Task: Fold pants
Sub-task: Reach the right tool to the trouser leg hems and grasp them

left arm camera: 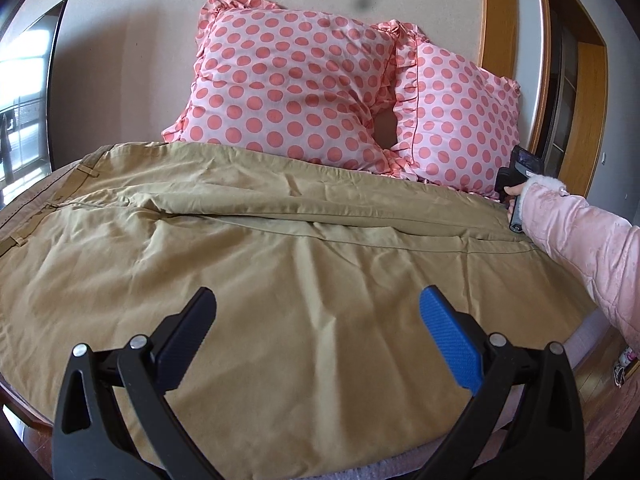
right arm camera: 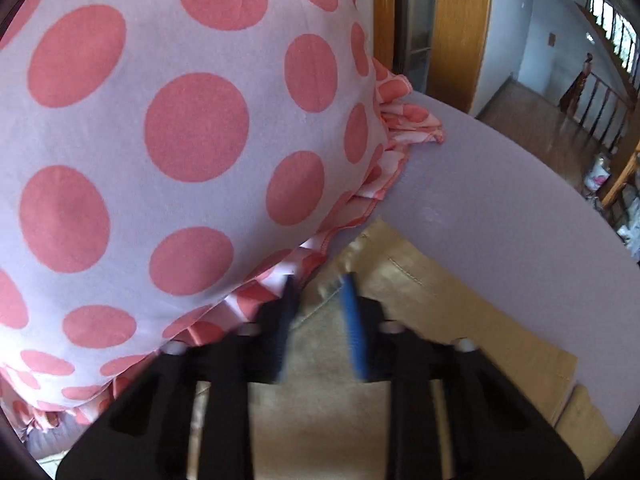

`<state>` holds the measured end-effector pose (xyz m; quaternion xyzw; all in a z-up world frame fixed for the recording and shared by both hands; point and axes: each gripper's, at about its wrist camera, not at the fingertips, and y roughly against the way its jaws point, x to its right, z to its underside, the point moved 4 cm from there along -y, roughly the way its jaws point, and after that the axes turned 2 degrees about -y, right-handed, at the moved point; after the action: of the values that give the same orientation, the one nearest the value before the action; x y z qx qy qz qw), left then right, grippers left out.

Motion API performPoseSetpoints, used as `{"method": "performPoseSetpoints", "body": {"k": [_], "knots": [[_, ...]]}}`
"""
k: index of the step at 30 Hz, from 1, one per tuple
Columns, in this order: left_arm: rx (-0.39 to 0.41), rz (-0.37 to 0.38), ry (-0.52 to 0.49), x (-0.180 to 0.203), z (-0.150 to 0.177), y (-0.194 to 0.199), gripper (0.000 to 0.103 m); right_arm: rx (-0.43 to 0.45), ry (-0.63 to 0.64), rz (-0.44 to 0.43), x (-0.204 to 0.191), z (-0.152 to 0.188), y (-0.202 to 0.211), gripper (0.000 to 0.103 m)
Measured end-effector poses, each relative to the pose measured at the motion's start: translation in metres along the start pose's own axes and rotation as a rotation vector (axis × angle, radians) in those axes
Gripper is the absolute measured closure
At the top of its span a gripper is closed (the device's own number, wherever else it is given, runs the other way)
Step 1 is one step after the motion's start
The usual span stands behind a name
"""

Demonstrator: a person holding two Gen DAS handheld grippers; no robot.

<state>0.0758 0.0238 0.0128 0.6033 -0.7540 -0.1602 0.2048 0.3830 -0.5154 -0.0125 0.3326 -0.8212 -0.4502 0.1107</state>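
Note:
Tan pants point(left arm camera: 280, 248) lie spread across the bed, waistband at the left, legs running right. My left gripper point(left arm camera: 318, 304) is open and empty, hovering over the near leg. My right gripper point(right arm camera: 320, 280) is over the far hem of the pants point(right arm camera: 460, 320), right beside the pillow; its fingers stand a narrow gap apart and the view is blurred. In the left wrist view the right gripper point(left arm camera: 516, 184) shows at the far right, held by a hand in a pink sleeve.
Two pink polka-dot pillows point(left arm camera: 292, 80) point(right arm camera: 160, 140) lean on the wall behind the pants. The lilac bed sheet point(right arm camera: 500, 208) shows beyond the hems. A wooden door frame point(left arm camera: 500, 20) and a doorway stand at the right.

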Motion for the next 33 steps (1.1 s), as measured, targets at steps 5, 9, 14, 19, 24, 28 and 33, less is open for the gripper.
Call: {"method": "performPoseSetpoints", "body": {"k": [5,9,14,19,24,28,33], "knots": [[-0.037,0.01,0.067,-0.011,0.005,0.001,0.002,0.031,-0.167,-0.32,0.049,0.016,0.04,0.099],[-0.025,0.013,0.106,-0.019,0.006,0.011,0.002,0.097,-0.21,-0.566,0.104,0.04,0.104,0.099],[0.008,-0.002,0.124,-0.021,0.0,0.022,0.002,0.087,-0.242,-0.706,0.164,0.107,0.171,0.099],[0.011,-0.012,0.146,-0.02,-0.01,0.023,0.002,-0.053,-0.276,-0.64,0.192,0.138,0.155,0.098],[-0.013,-0.024,0.205,-0.032,-0.008,0.026,0.002,-0.14,-0.316,-0.609,0.205,0.148,0.145,0.066],[-0.025,-0.043,0.235,-0.043,-0.003,0.032,0.002,-0.145,-0.336,-0.651,0.207,0.155,0.152,0.066],[-0.046,-0.041,0.24,-0.041,-0.001,0.03,0.002,-0.282,-0.284,-0.766,0.167,0.17,0.143,0.066]]}}
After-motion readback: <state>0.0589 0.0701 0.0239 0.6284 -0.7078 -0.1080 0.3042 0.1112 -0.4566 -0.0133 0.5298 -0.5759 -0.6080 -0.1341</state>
